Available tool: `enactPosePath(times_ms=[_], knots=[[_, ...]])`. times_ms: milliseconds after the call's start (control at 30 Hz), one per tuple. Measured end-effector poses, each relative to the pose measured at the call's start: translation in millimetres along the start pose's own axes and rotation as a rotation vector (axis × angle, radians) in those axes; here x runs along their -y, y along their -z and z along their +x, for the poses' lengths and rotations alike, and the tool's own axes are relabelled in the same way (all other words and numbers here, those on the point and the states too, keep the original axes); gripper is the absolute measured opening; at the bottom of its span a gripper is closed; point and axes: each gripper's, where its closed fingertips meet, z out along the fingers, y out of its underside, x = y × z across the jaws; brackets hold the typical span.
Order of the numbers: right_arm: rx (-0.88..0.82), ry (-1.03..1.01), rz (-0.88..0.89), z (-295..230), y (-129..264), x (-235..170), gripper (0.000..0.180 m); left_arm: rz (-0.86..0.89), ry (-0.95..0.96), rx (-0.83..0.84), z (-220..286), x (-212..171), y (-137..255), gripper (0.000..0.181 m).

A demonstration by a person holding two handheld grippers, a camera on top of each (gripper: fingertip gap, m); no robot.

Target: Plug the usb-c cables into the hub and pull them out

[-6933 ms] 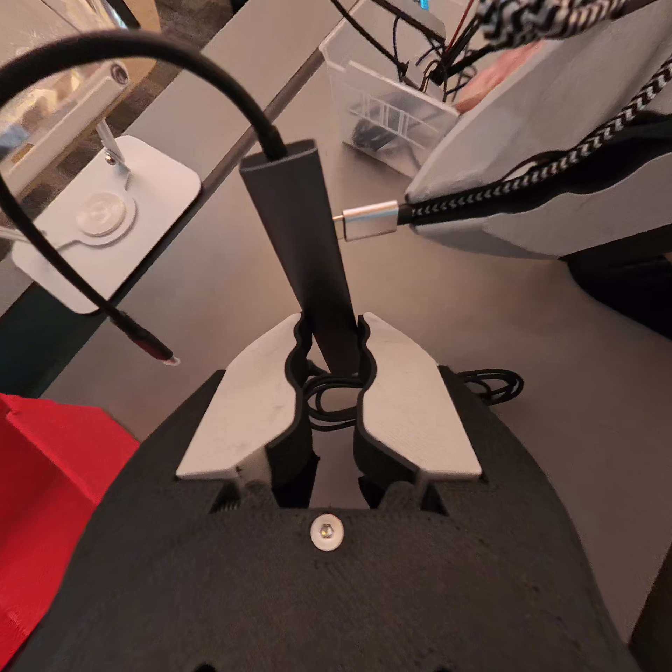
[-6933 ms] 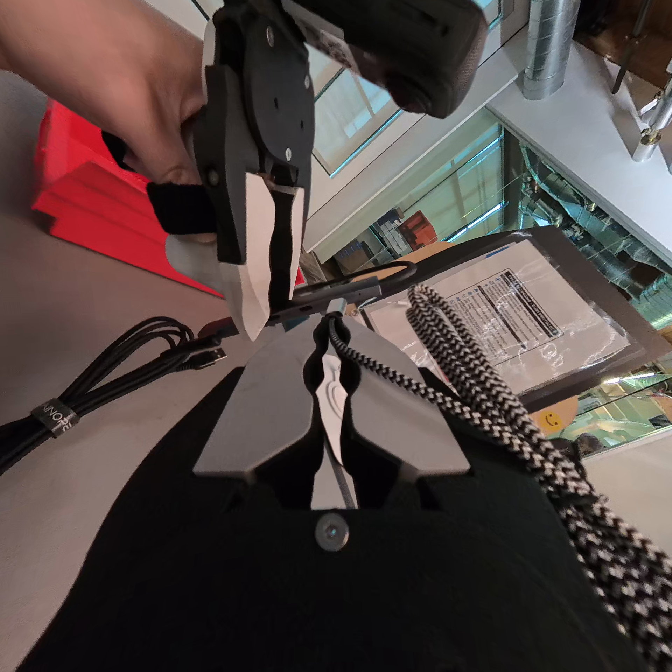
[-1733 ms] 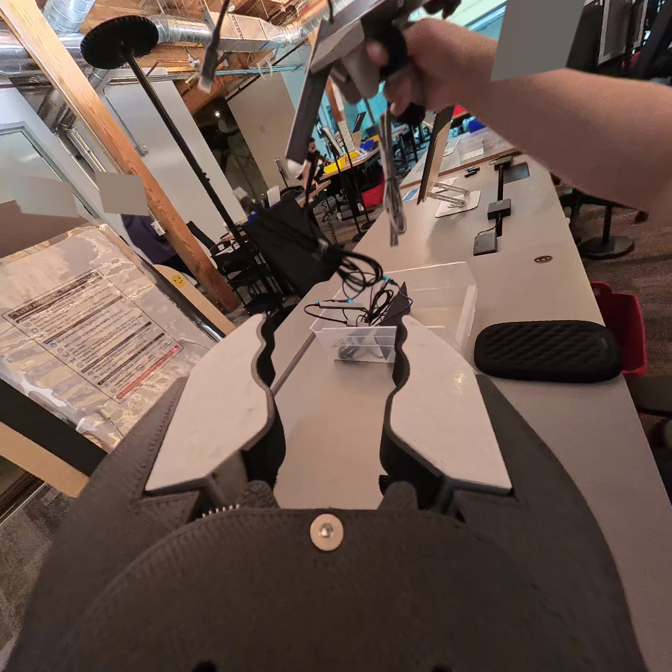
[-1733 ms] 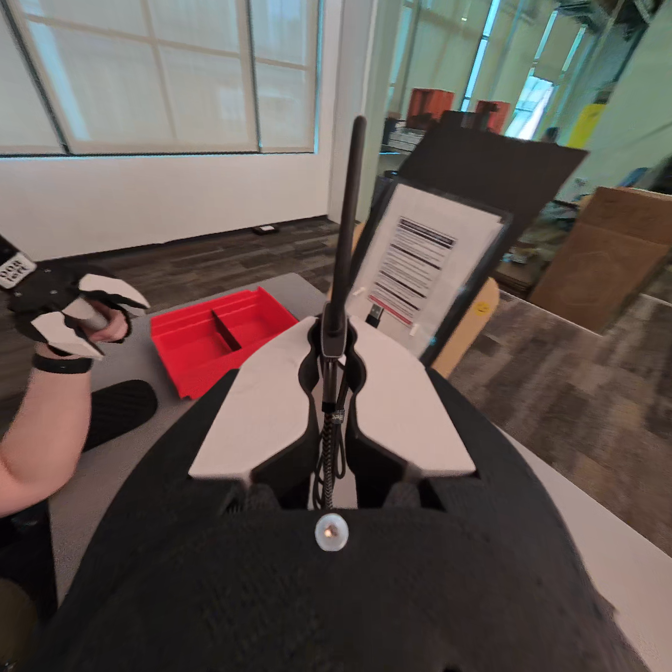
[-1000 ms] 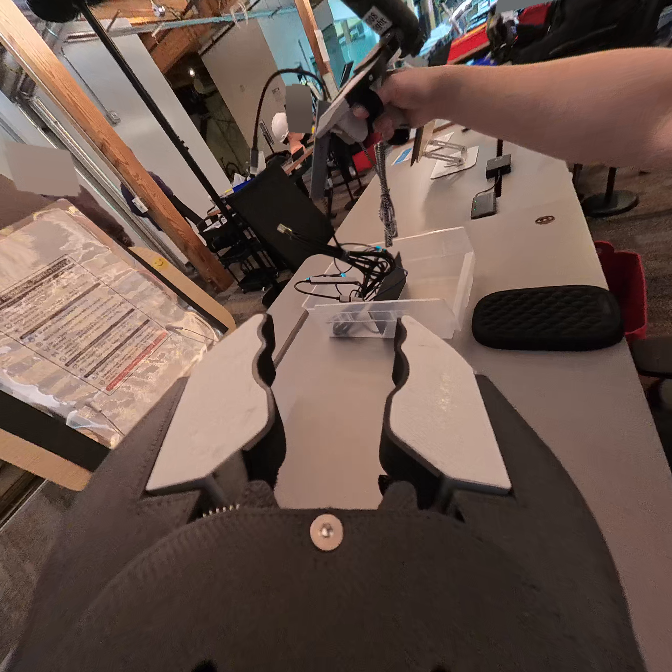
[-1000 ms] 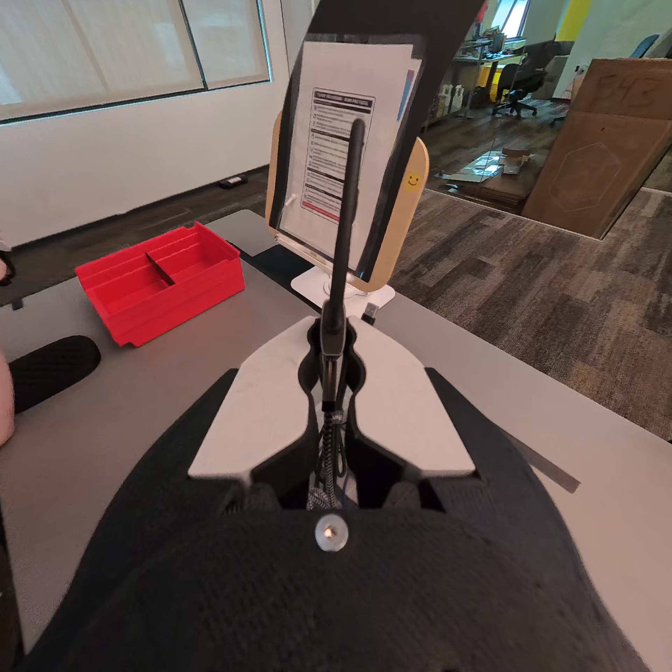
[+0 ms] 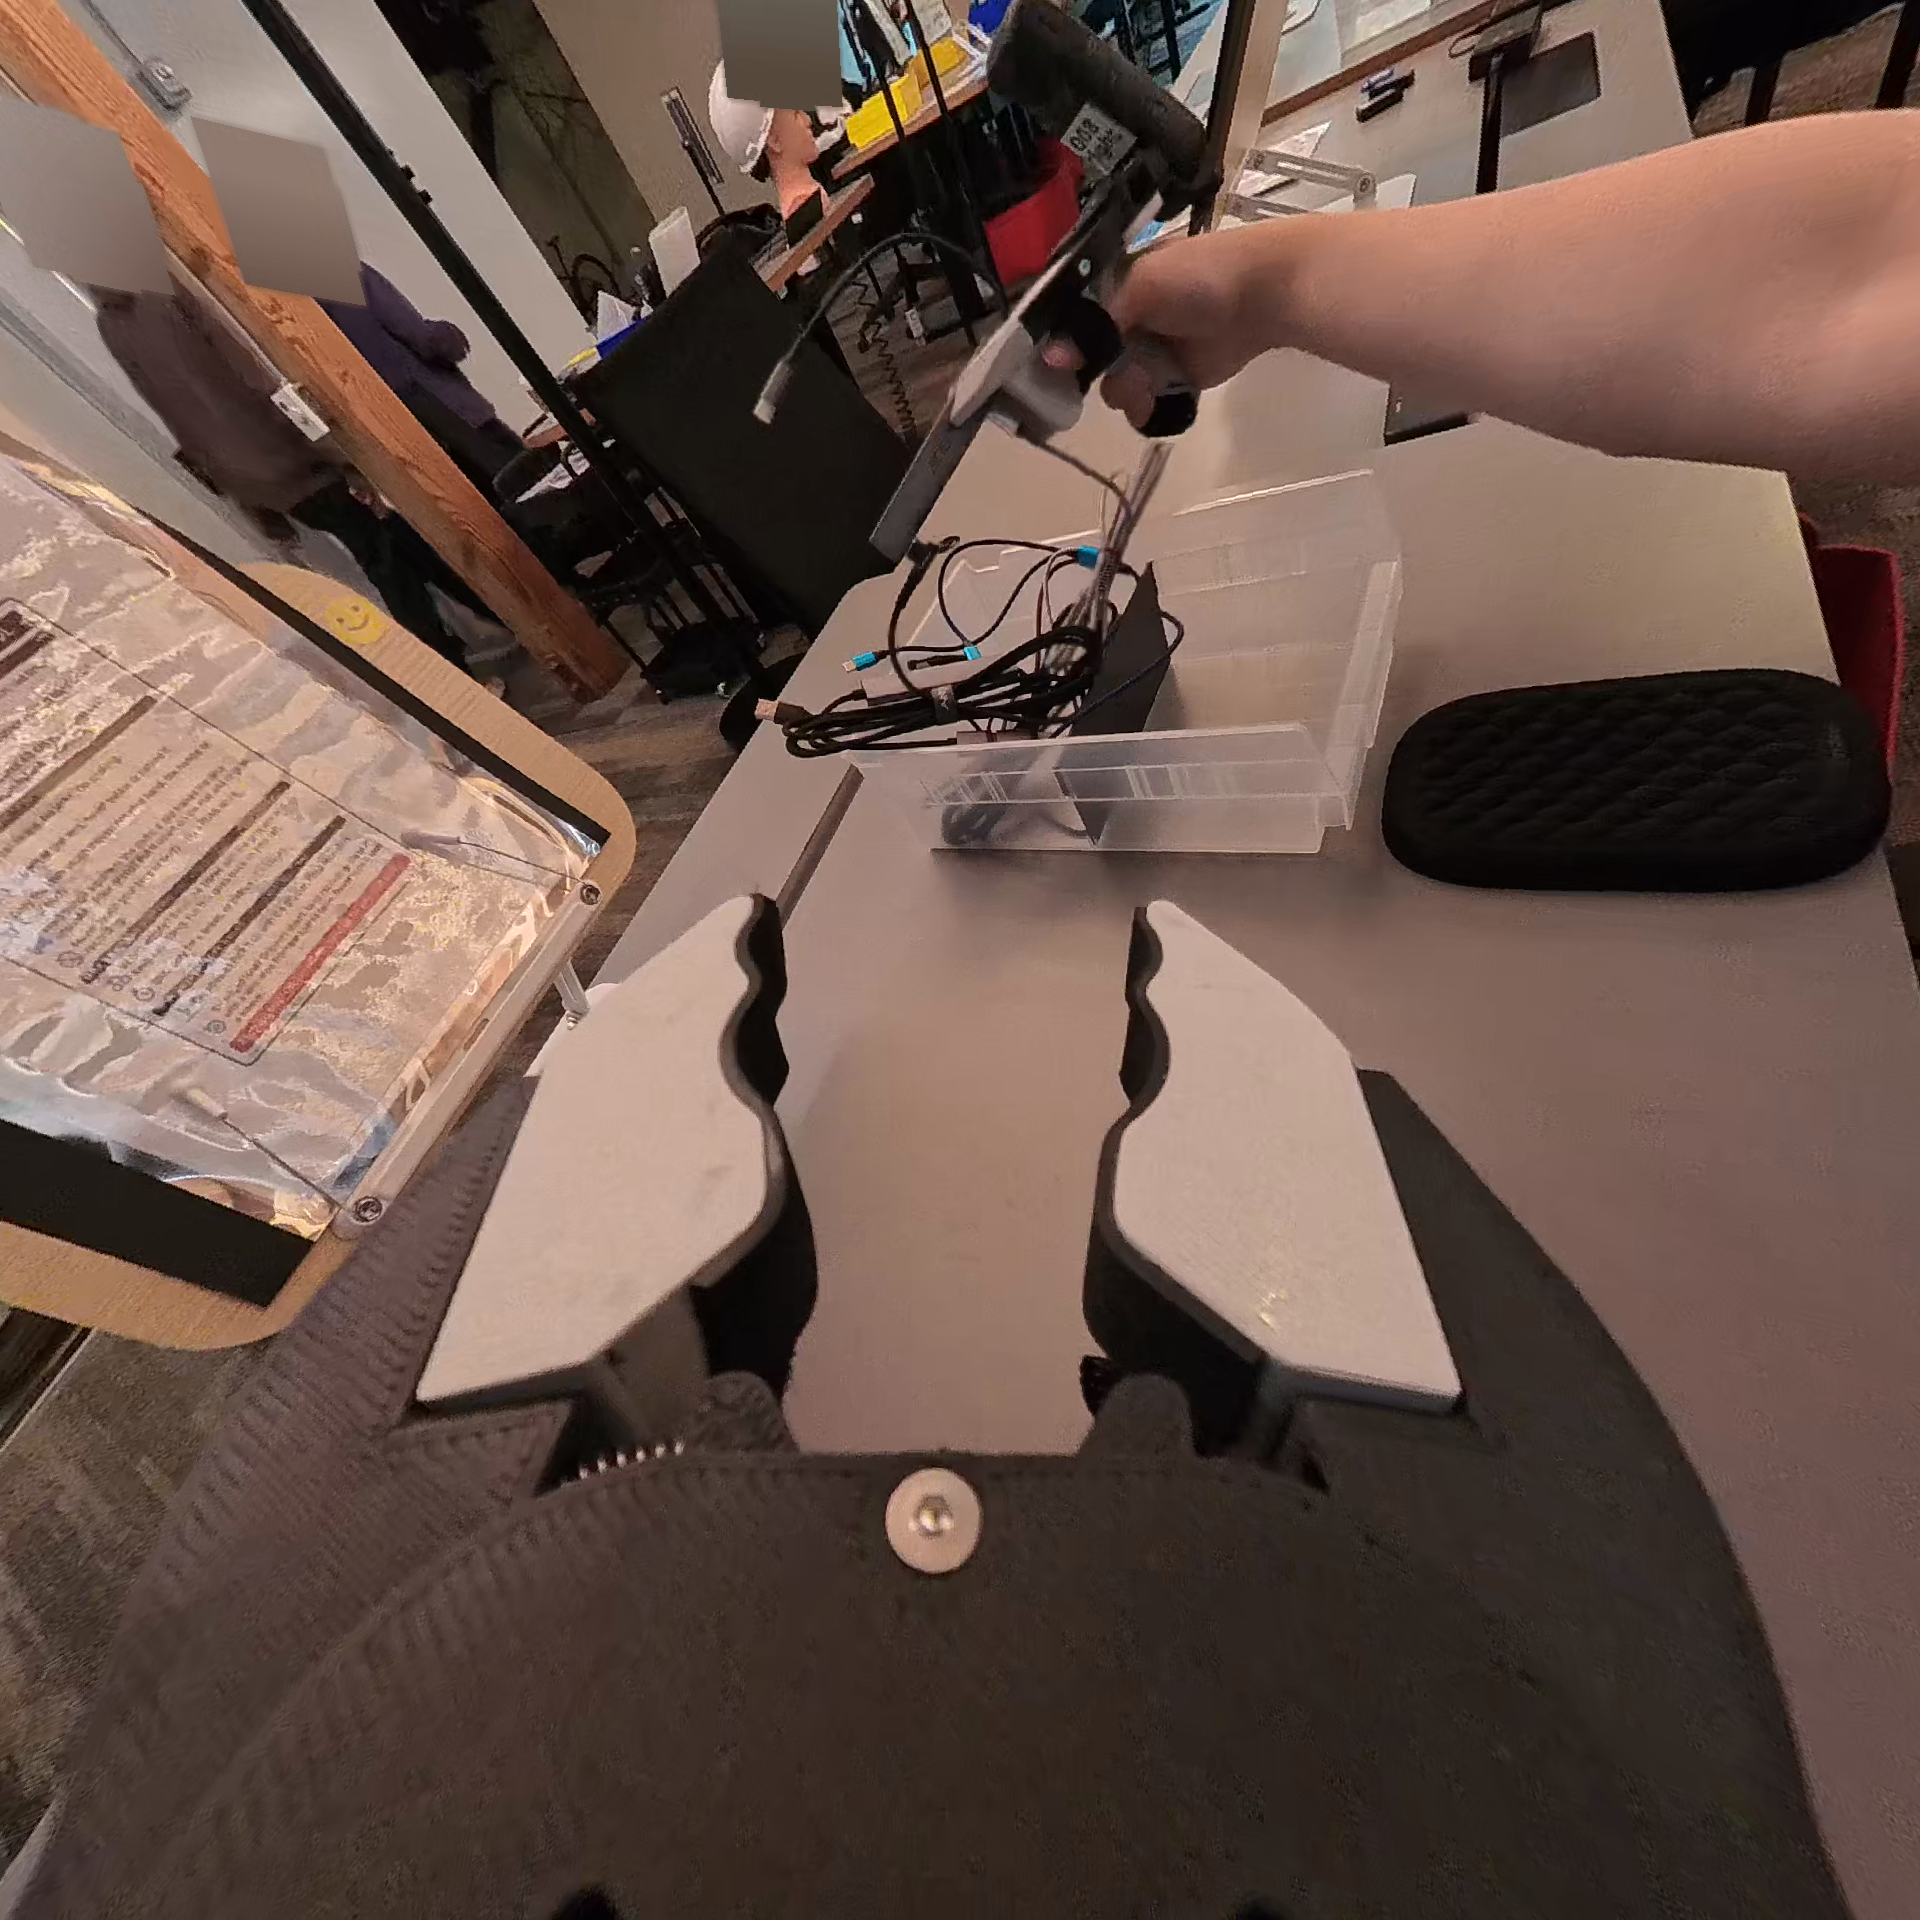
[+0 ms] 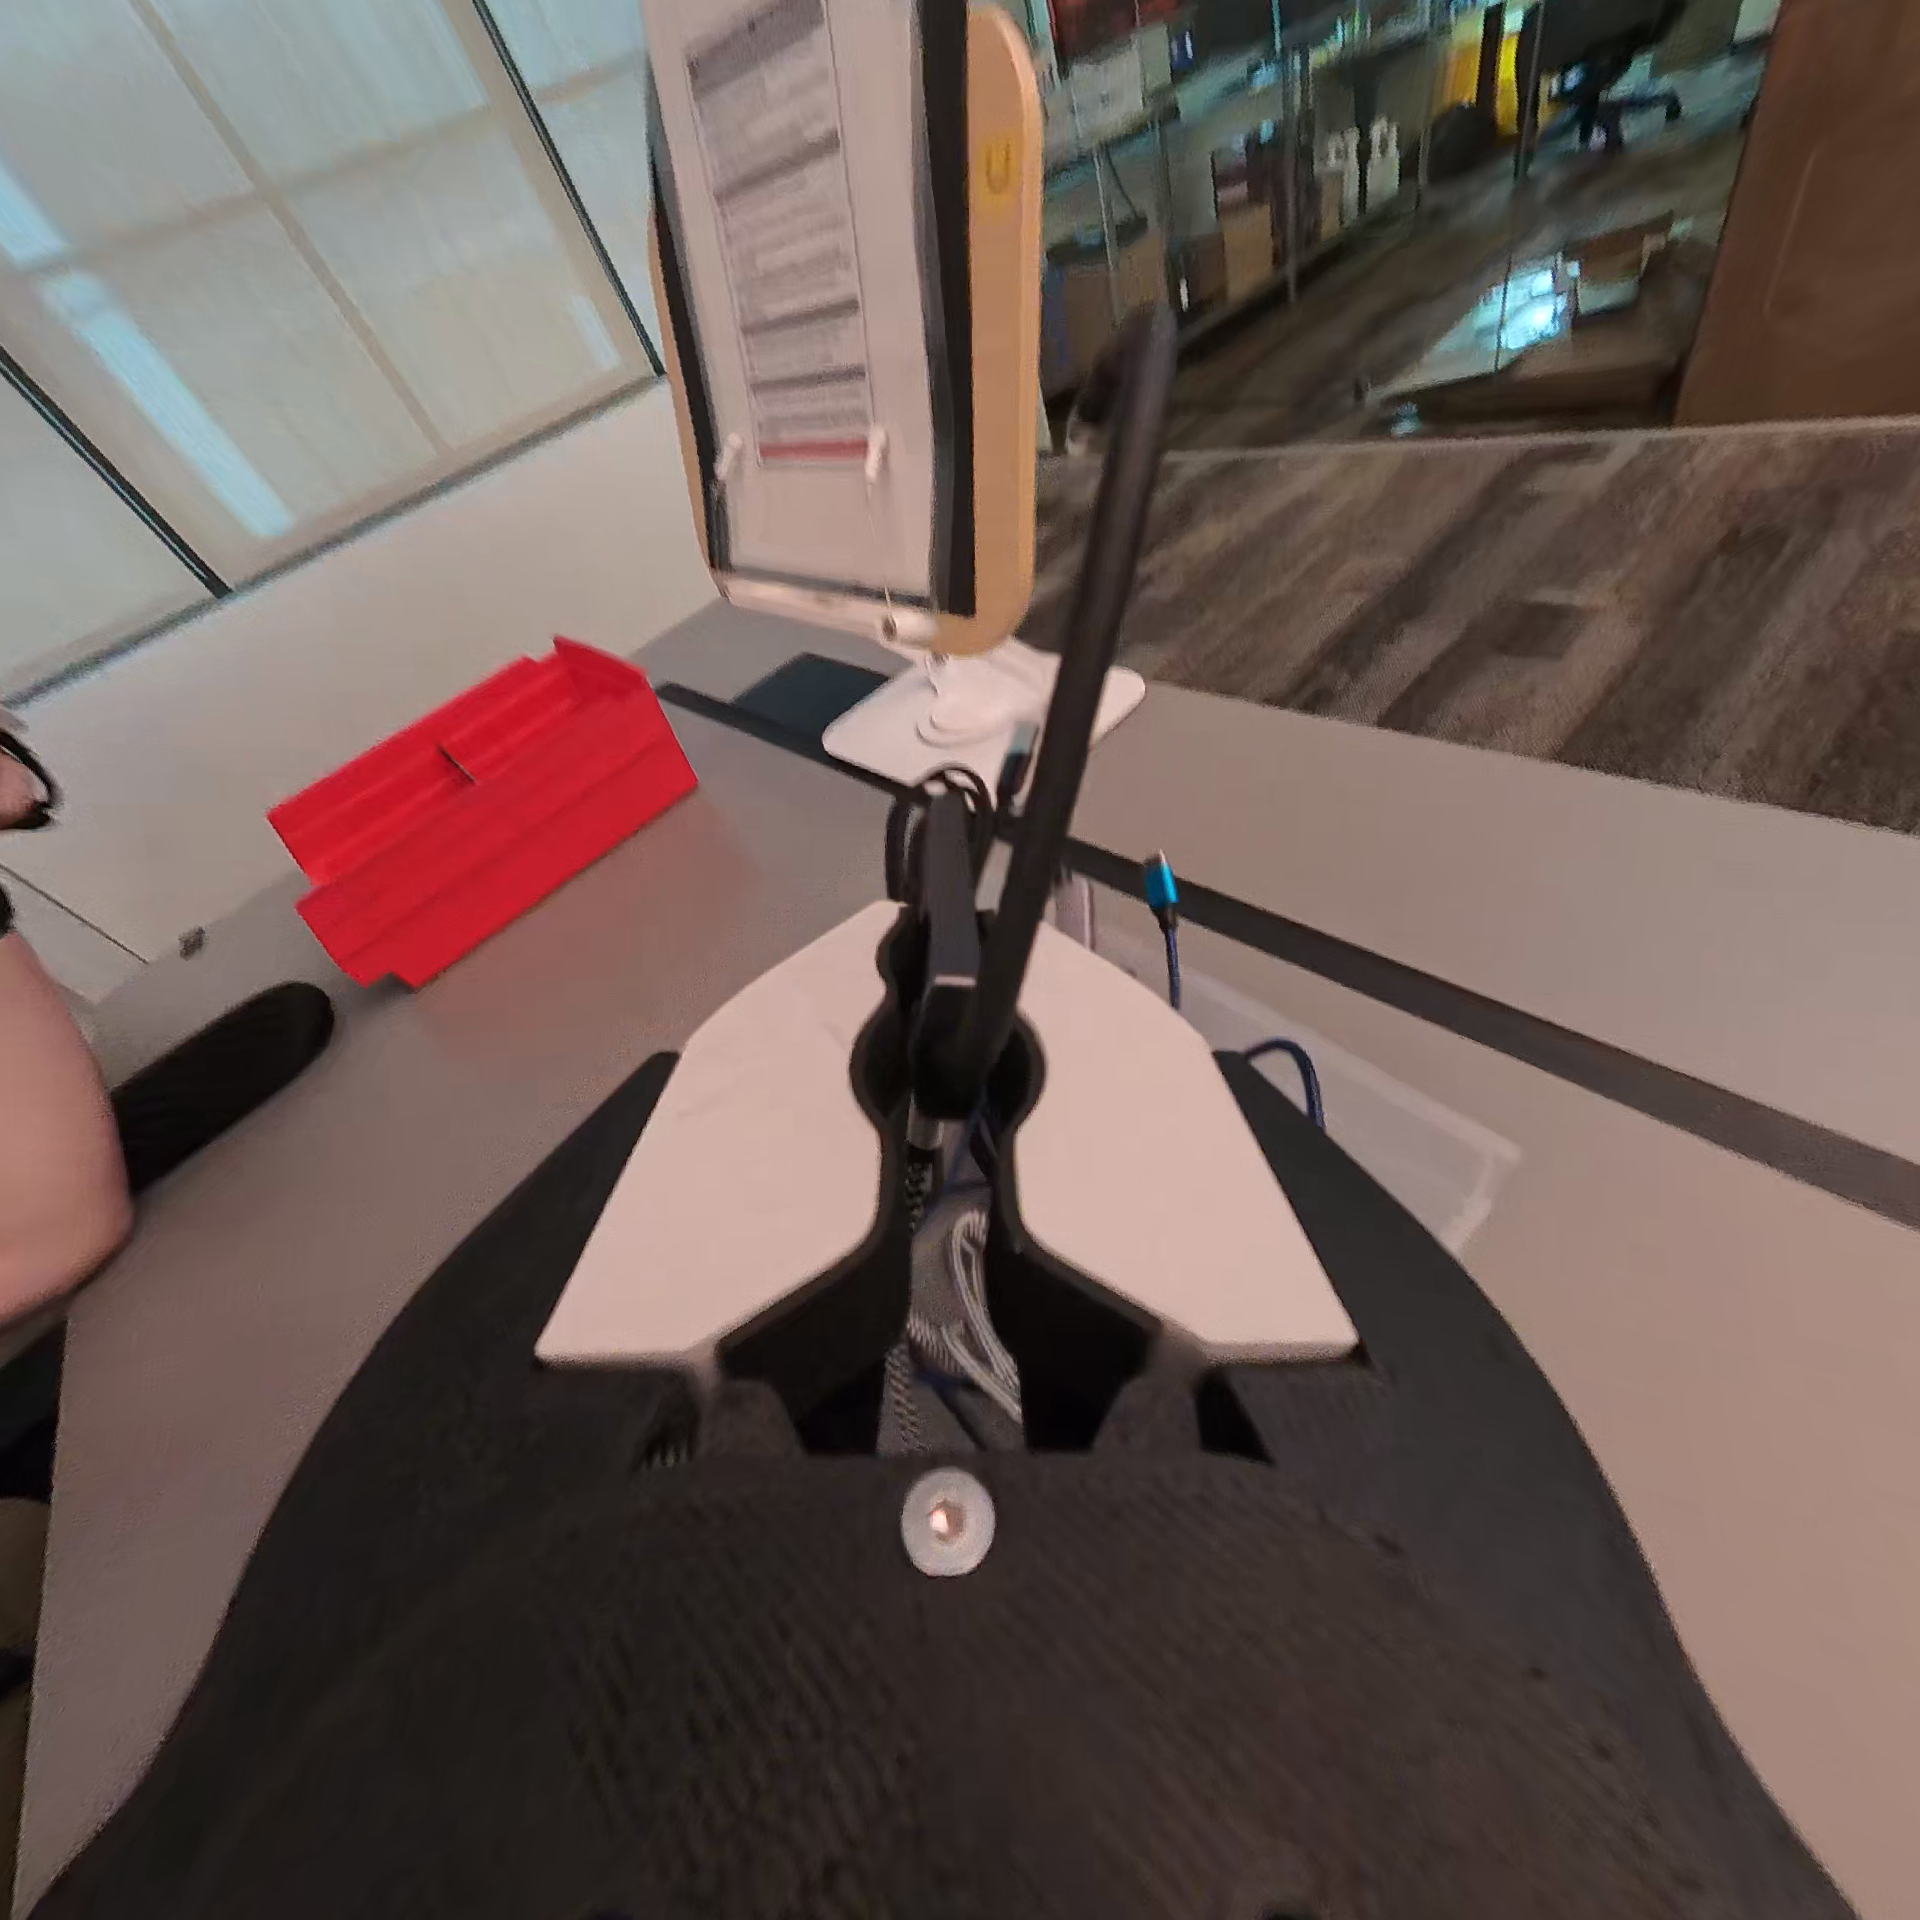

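Left wrist view: the left gripper (image 7: 951, 935) hangs over the grey table (image 7: 1558, 1091), jaws spread wide and empty; beyond, the right gripper (image 7: 914, 499), carried by a hand (image 7: 1174, 312), hovers above a clear bin (image 7: 1247, 769) holding a tangle of black cables (image 7: 977, 686). Right wrist view: the right gripper (image 8: 951, 925) is clamped on the dark hub (image 8: 951, 914), whose black lead (image 8: 1091, 623) rises past it; a braided cable (image 8: 914, 1184) trails between the fingers; a red bin (image 8: 488, 810) sits far left
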Motion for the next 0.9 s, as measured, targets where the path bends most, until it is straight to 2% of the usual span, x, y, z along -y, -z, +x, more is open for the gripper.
enactPosePath(times_ms=[100,233,400,533,800,900], knots=[[-0.062,0.029,-0.163,8,-4,-26,0.011,-0.015,-0.005,-0.004,2,-1,-4,0.064],[-0.071,0.037,-0.221,9,-12,-38,0.01,-0.036,-0.013,-0.009,5,-3,-8,0.064],[-0.119,0.032,-0.401,19,-22,-72,0.011,-0.061,-0.024,-0.013,8,-5,-12,0.064],[-0.16,0.068,-0.475,22,-29,-81,0.011,-0.073,-0.027,-0.019,9,-7,-15,0.064],[-0.296,0.158,-0.792,36,-30,-126,0.013,-0.093,-0.024,-0.036,13,-10,-17,0.063],[-0.326,0.182,-0.799,38,-31,-124,0.014,-0.102,-0.022,-0.029,12,-12,-16,0.063]])
